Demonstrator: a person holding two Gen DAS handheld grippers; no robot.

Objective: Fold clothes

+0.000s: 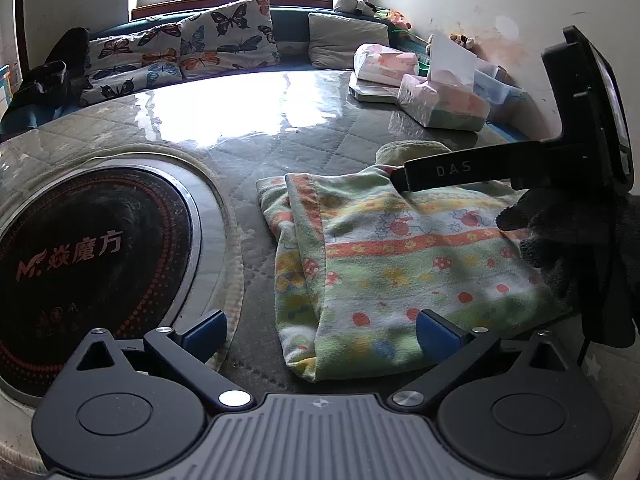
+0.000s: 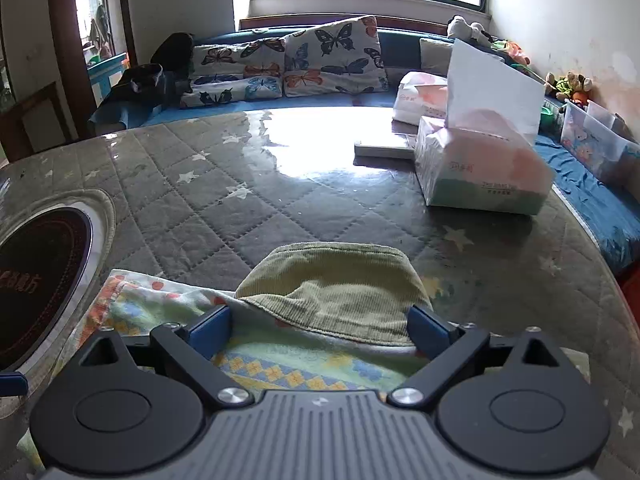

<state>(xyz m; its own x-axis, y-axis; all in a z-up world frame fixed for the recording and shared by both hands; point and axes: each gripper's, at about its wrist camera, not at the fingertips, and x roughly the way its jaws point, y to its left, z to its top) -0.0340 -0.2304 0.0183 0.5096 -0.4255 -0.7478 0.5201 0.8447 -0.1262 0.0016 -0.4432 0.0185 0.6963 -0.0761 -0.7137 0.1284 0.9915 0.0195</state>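
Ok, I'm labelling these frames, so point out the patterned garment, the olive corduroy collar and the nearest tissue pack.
patterned garment (image 1: 400, 272), left wrist view, middle of the folded top layer.
olive corduroy collar (image 2: 332, 284), right wrist view, centre of the ribbed cloth.
tissue pack (image 2: 480, 172), right wrist view, its front face.

the patterned garment (image 1: 400, 264) runs under the right gripper (image 1: 400, 180) and a gloved hand (image 1: 568, 240); beside it the cooker plate (image 1: 92, 260) is cut off by the frame edge.
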